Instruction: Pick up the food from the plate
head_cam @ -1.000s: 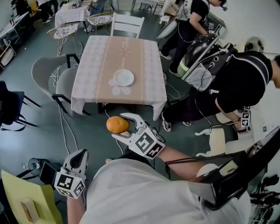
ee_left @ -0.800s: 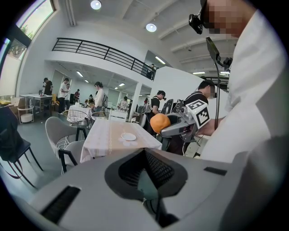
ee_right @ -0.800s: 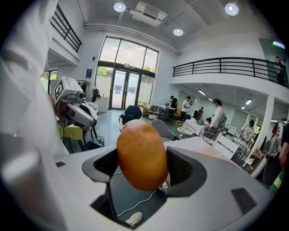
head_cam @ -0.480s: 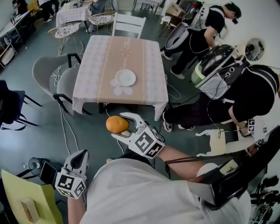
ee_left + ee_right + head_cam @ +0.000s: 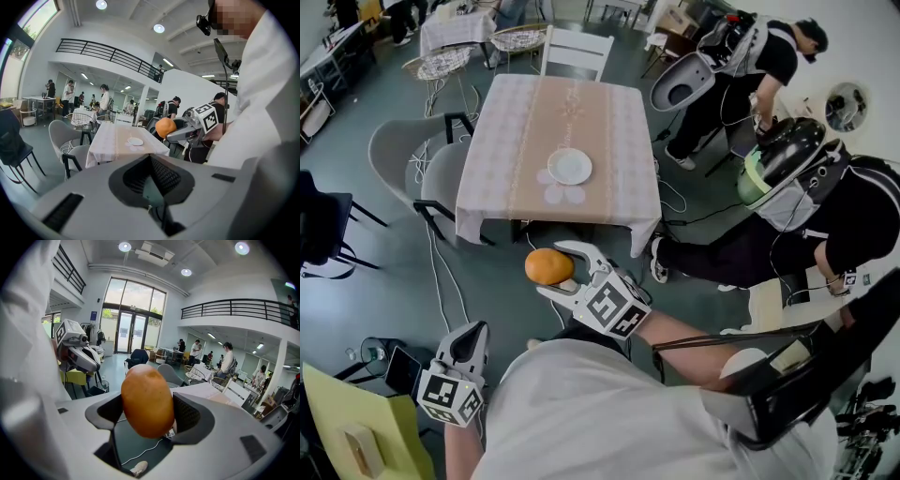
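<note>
1. Well, in the head view we see the right gripper (image 5: 558, 271) clamped on an orange (image 5: 548, 266). It is held in the air above the floor, on our side of the table (image 5: 534, 112) and well apart from it. The white plate (image 5: 569, 167) sits bare near the table's middle. The left gripper (image 5: 469, 330) hangs low at our side.
2. In the left gripper view, the jaws are pressed together with nothing between them. The orange shows off to the right, in the other gripper.
3. In the right gripper view, the two pads press on the orange's flanks, and it fills the gap between them.
4. We judge the pick-up done, since the food is off the plate and held clear of the table. The next move calls for a steady squeeze, because the round skin could slip, and for somewhere to take the orange.
</note>
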Demonstrator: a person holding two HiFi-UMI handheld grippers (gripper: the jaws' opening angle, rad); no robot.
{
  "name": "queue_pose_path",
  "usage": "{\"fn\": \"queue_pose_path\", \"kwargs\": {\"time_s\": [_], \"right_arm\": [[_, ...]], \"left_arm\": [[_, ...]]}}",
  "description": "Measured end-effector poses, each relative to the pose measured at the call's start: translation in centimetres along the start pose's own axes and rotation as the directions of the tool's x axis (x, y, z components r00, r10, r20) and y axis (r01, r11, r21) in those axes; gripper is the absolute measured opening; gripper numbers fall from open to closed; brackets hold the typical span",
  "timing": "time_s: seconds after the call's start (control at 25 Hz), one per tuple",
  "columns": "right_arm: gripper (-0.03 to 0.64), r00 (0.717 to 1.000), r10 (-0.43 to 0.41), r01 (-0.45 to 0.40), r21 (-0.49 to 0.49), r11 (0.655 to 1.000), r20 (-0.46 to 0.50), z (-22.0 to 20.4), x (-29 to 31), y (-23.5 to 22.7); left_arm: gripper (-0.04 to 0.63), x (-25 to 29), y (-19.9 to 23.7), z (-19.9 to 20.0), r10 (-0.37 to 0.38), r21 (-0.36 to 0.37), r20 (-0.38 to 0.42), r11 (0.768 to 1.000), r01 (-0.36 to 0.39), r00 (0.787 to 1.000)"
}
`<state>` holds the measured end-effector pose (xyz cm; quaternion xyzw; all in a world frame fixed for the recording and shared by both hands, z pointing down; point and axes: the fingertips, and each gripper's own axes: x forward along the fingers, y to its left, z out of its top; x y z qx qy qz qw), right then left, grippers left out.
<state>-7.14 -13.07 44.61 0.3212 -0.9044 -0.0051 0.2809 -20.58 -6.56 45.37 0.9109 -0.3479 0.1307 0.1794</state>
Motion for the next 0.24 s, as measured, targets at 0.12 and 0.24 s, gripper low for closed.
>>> {"fn": "queue_pose_path", "kwargs": {"time_s": [0.12, 0.24], "right_arm": [[0.339, 1.0, 0.0, 0.0, 0.001, 1.0, 0.0, -0.23, 0.21, -0.25], [0.339, 1.0, 0.004, -0.004, 0.001, 1.0, 0.003, -0.32, 0.38, -0.56]], "left_arm": [[0.009, 0.28, 0.09, -0.08, -0.001, -0.001, -0.003, 1.0, 0.001, 1.0], [0.009, 0.56, 0.18, -0.17, -0.001, -0.003, -0.005, 1.0, 0.001, 1.0]]}}
